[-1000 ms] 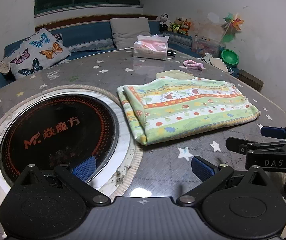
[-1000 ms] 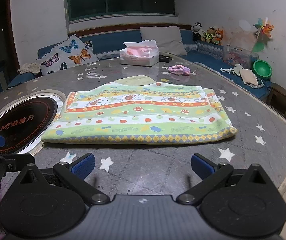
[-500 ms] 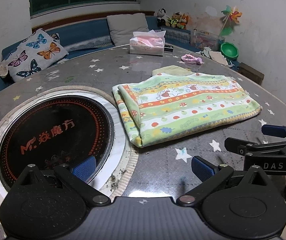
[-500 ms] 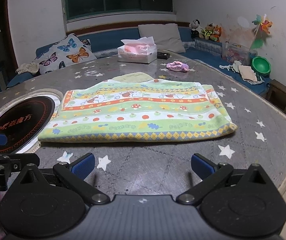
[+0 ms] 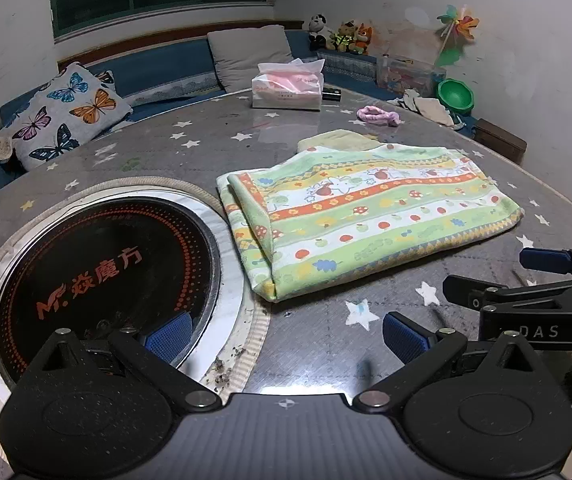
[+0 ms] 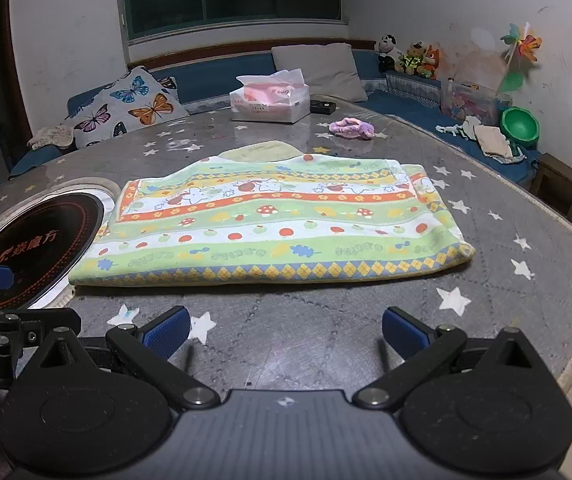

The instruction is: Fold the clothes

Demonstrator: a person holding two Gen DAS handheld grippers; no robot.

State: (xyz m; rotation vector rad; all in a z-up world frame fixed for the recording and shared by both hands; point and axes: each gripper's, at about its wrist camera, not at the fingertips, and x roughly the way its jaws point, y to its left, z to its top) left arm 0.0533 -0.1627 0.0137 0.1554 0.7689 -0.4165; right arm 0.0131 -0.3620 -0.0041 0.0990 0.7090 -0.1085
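Folded cloth [image 6: 269, 224]: flat on tabletop [image 6: 366, 328], frame centre, long axis left-right. Left gripper [image 5: 283, 330], right gripper [image 6: 283, 326]: jaws open, empty.

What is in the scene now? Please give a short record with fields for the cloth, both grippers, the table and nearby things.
cloth: striped patterned cloth, folded, lying flat
left gripper: open, holds nothing, short of the cloth
right gripper: open, holds nothing, short of the cloth
table: grey, star pattern
cooktop: round, black, left of the cloth
tissue box: beyond the cloth
pink item: beyond the cloth
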